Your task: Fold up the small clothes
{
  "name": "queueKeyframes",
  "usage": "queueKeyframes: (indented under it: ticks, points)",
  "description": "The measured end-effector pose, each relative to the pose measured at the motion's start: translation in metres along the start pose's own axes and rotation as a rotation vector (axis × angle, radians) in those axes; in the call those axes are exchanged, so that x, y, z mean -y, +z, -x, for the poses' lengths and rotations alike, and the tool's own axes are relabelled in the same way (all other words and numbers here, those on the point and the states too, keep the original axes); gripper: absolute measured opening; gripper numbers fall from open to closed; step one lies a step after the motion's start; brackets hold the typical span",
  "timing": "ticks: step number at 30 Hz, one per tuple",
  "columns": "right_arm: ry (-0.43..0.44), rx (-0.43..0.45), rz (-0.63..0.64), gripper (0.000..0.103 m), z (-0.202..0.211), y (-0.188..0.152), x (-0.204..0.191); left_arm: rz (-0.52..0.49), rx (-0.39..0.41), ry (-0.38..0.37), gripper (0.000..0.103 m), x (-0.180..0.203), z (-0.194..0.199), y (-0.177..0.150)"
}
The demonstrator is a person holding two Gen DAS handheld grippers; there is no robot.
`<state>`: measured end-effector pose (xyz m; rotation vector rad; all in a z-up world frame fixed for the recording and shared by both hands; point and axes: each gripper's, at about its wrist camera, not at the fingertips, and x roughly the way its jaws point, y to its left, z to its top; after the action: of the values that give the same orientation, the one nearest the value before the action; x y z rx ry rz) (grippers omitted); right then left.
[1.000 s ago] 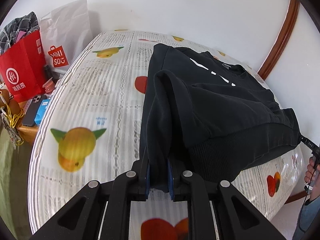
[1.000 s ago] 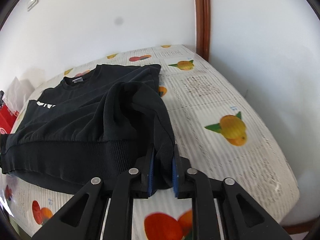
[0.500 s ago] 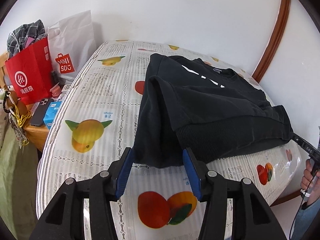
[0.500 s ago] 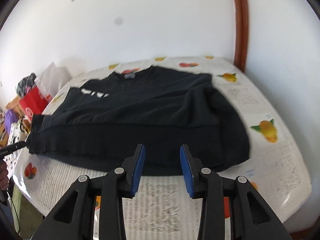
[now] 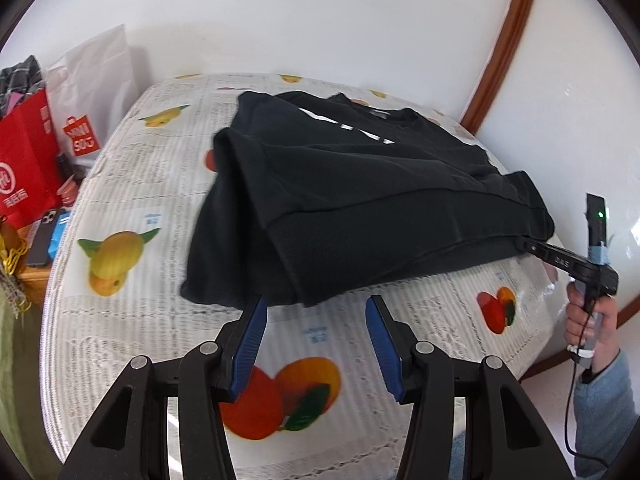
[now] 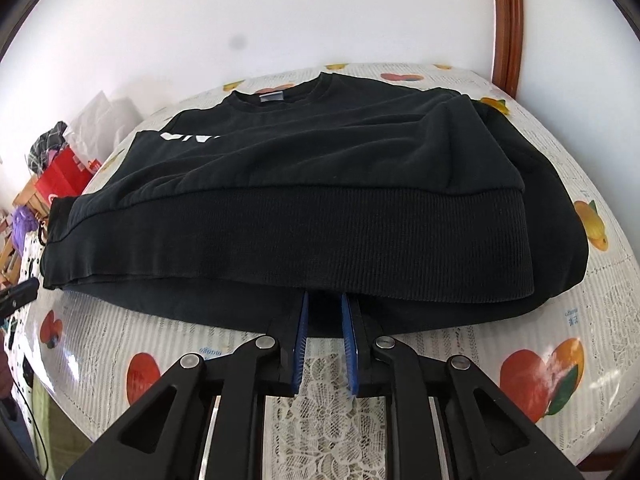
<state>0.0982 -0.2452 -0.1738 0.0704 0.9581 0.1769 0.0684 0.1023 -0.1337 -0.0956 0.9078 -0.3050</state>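
Observation:
A black sweatshirt point(image 5: 380, 184) lies flat on the fruit-print tablecloth point(image 5: 132, 184), both sleeves folded in over its body. My left gripper point(image 5: 315, 308) is open just short of the sweatshirt's near corner, with only tablecloth between its blue pads point(image 5: 252, 332). My right gripper point(image 6: 324, 300) is at the middle of the ribbed hem point(image 6: 360, 232). Its jaws are closing to a narrow gap, with the black bottom edge between the tips. In the left wrist view the right gripper point(image 5: 528, 246) touches that hem, held by a hand point(image 5: 588, 320).
A red shopping bag point(image 5: 24, 160) and a white one point(image 5: 92, 100) stand past the table's left edge, above a phone point(image 5: 44, 236) on a wooden stand. A white wall and a brown wooden frame point(image 5: 500, 48) close off the far side. The table's near edge point(image 6: 320, 440) carries lace.
Both grippers let go of the sleeves, which now lie folded on the body. My left gripper opened and drew back. My right gripper opened, moved along the hem to its middle, and narrowed again.

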Motion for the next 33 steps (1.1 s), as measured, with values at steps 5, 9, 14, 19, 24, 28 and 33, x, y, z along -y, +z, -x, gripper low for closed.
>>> queueKeyframes:
  ticks: [5, 9, 14, 19, 24, 28, 33]
  points:
    - [0.002, -0.004, -0.01, 0.016, -0.002, 0.001, 0.003, -0.019, -0.032, -0.045, 0.049, 0.015, -0.013, 0.002]
    - [-0.003, -0.002, -0.013, 0.014, -0.004, 0.001, 0.003, -0.023, -0.062, -0.063, 0.049, 0.025, -0.028, 0.006]
    - [0.008, 0.0, -0.023, 0.014, -0.005, 0.001, 0.005, -0.021, -0.112, -0.142, 0.049, 0.038, -0.041, 0.007]
    - [0.01, 0.009, -0.03, 0.014, -0.005, -0.001, 0.005, -0.054, -0.116, -0.123, 0.049, 0.049, -0.048, 0.01]
    - [0.023, 0.014, -0.036, 0.014, -0.003, -0.002, 0.008, -0.022, -0.134, -0.123, 0.048, 0.046, -0.058, 0.017]
    - [0.03, 0.012, -0.035, 0.014, -0.002, -0.003, 0.01, -0.015, -0.12, -0.125, 0.047, 0.047, -0.053, 0.021]
    - [0.029, 0.008, -0.034, 0.014, -0.001, -0.002, 0.01, -0.028, -0.058, -0.102, 0.047, 0.048, -0.036, 0.031]
